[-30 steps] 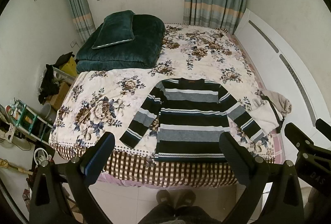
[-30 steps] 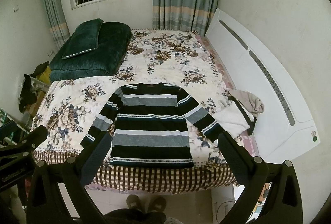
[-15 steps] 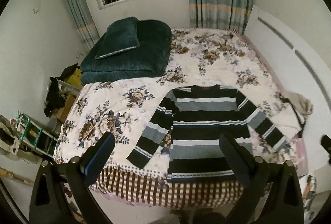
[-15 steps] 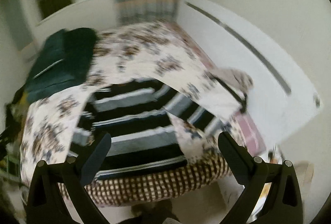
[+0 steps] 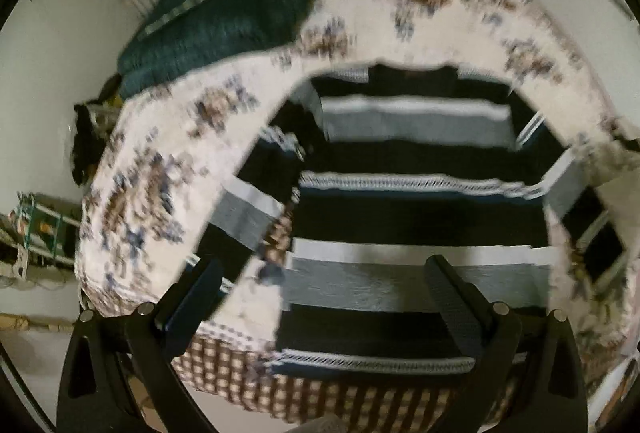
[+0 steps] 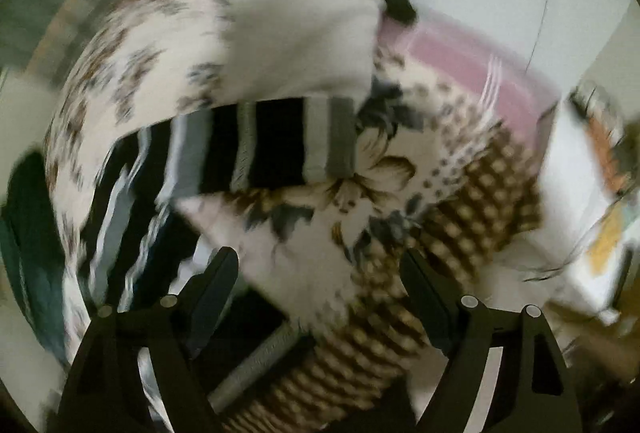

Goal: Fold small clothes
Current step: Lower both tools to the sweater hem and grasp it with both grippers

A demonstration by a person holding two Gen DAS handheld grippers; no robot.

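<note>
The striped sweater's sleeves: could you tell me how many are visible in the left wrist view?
2. The left sleeve angles down toward the bed's near-left edge; the right sleeve runs down the sweater's other side, its cuff too blurred to make out.

Floral bedspread [image 5: 168, 161], green quilt [image 5: 224, 13], pink sheet [image 6: 472, 61]

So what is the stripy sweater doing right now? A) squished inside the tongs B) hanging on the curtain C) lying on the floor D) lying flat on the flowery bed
D: the striped sweater lies spread out on the flowery bedspread, and both the left tongs and the right tongs are open with nothing in them.
</note>
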